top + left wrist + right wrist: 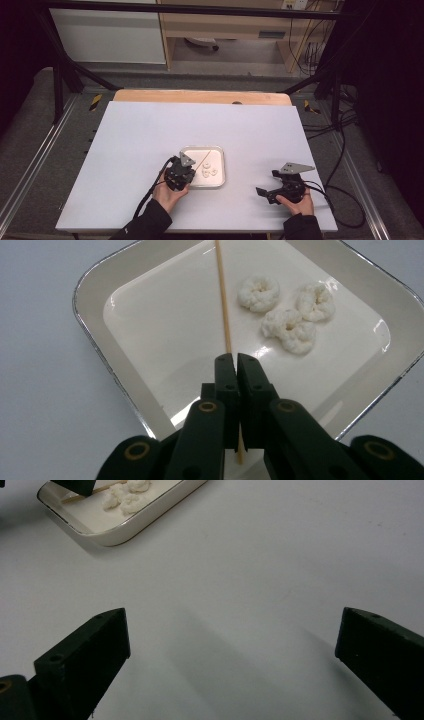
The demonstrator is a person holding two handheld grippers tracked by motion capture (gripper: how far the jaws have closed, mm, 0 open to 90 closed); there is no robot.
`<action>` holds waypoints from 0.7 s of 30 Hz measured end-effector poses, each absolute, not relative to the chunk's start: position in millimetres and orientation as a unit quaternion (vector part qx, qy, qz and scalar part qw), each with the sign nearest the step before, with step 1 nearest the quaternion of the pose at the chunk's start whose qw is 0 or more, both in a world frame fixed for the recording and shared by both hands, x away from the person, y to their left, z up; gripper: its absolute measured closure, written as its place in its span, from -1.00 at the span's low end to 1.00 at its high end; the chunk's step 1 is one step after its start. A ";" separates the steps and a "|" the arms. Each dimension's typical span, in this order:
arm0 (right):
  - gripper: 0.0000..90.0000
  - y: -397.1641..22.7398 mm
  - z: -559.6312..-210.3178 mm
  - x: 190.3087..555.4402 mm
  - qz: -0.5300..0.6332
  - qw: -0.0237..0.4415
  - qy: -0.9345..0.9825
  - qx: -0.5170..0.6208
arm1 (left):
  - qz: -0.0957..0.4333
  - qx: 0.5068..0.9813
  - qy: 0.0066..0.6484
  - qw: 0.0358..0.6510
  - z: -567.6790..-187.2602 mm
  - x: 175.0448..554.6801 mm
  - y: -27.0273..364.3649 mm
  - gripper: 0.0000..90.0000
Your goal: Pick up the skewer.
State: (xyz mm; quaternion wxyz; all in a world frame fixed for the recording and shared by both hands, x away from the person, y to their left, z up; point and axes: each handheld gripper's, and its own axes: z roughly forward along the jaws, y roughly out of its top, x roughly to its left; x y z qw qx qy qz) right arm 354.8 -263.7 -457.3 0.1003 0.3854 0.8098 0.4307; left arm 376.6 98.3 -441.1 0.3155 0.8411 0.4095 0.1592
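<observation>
A thin wooden skewer (222, 295) lies across a white square dish (95, 305) with a metallic rim. My left gripper (236, 360) is shut on the skewer's near end, which passes between the two closed jaws. Three white ring-shaped food pieces (290, 330) sit clustered in the dish to the right of the skewer. In the high view the left gripper (192, 172) reaches over the left edge of the dish (220, 150). My right gripper (266, 182) rests to the right on the table, and its jaws (232, 625) stand wide open with nothing between them.
The dish (125, 527) sits near the middle front of a white table top (150, 130). A wooden strip (200, 96) runs along the far edge. Black frame bars and cables (340, 165) lie beyond the table's sides.
</observation>
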 end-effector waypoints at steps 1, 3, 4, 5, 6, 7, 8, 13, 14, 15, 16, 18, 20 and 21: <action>-0.96 -263.7 -457.3 354.8 0.431 0.100 0.810 0.385 | 0.159 0.841 0.409 0.316 -441.1 376.6 98.3 0.95; -0.96 -263.5 -457.4 354.7 0.431 0.100 0.809 0.386 | 0.158 0.839 0.412 0.318 -441.4 376.4 98.8 0.95; -0.96 -263.4 -457.6 354.8 0.431 0.100 0.810 0.386 | 0.156 0.836 0.414 0.323 -441.9 376.5 99.9 0.96; -0.96 -263.4 -457.6 354.8 0.431 0.100 0.810 0.386 | 0.156 0.836 0.414 0.323 -441.9 376.5 99.9 0.96; -0.96 -263.4 -457.7 354.9 0.431 0.100 0.810 0.385 | 0.154 0.835 0.415 0.326 -442.1 376.8 100.7 0.96; -0.96 -263.3 -457.7 354.9 0.431 0.100 0.810 0.385 | 0.151 0.835 0.415 0.328 -442.2 377.1 101.8 0.96; -0.96 -263.3 -457.7 354.9 0.431 0.100 0.810 0.385 | 0.151 0.834 0.416 0.330 -442.3 377.4 102.7 0.96; -0.96 -263.3 -458.0 355.1 0.430 0.100 0.811 0.384 | 0.151 0.828 0.415 0.345 -438.9 377.2 107.9 0.97; -0.96 -263.2 -458.0 355.1 0.430 0.100 0.811 0.384 | 0.152 0.827 0.414 0.350 -437.5 377.1 109.5 0.97; -0.96 -263.2 -458.1 355.2 0.430 0.101 0.811 0.384 | 0.153 0.824 0.415 0.354 -436.1 376.6 110.7 0.97; -0.96 -263.1 -458.0 355.0 0.430 0.099 0.811 0.385 | 0.154 0.822 0.415 0.359 -435.0 376.3 112.0 0.97; -0.96 -263.1 -458.0 355.0 0.430 0.099 0.811 0.384 | 0.155 0.819 0.413 0.367 -431.8 375.5 116.0 0.97; -0.96 -263.1 -457.9 354.9 0.430 0.099 0.811 0.385 | 0.155 0.817 0.412 0.373 -429.9 374.9 118.1 0.97; -0.96 -263.1 -457.9 355.0 0.430 0.099 0.811 0.385 | 0.155 0.817 0.412 0.373 -429.9 374.9 118.1 0.97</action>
